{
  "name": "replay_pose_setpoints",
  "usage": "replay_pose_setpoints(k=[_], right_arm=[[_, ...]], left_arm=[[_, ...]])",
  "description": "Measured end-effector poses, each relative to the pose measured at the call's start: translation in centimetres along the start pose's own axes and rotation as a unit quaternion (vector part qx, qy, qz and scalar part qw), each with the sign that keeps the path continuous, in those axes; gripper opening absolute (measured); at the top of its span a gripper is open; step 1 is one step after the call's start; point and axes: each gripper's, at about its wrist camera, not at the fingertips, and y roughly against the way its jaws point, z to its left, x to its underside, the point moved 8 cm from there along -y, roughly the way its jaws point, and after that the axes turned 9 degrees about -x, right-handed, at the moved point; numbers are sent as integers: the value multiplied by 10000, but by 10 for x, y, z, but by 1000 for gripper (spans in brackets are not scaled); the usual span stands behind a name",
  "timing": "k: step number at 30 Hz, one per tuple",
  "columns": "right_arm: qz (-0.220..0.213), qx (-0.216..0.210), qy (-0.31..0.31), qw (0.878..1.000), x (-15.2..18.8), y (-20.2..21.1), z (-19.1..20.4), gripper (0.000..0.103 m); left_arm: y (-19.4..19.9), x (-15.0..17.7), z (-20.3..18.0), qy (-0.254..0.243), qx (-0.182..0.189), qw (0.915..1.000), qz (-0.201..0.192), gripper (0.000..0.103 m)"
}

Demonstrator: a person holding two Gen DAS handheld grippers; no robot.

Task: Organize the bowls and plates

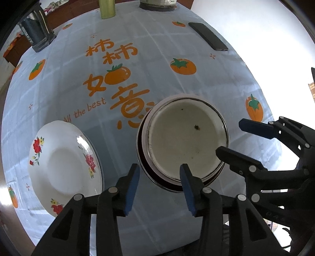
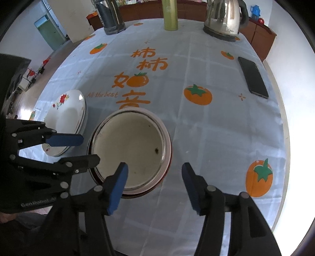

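A stack of round bowls (image 1: 185,137) with a cream inside and dark red outer rim sits on the tablecloth; it also shows in the right wrist view (image 2: 130,151). A white plate with red flowers (image 1: 63,167) lies to its left, also seen in the right wrist view (image 2: 65,122). My left gripper (image 1: 159,189) is open and empty, just before the stack's near rim. My right gripper (image 2: 155,187) is open and empty at the stack's near right side, and it shows in the left wrist view (image 1: 234,137).
A black phone (image 2: 253,76) lies at the right of the table. A steel kettle (image 2: 224,17), a green bottle (image 2: 169,14) and a dark container (image 2: 111,16) stand along the far edge. The table edge (image 2: 283,126) curves at right.
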Motion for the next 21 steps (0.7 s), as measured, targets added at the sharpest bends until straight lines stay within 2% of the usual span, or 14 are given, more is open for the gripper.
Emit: replay_pose_setpoints(k=[21], right_arm=[[-197, -66, -293, 9994, 2, 0, -6, 57]], left_arm=[[-7, 6, 8, 311, 62, 9994, 104, 45]])
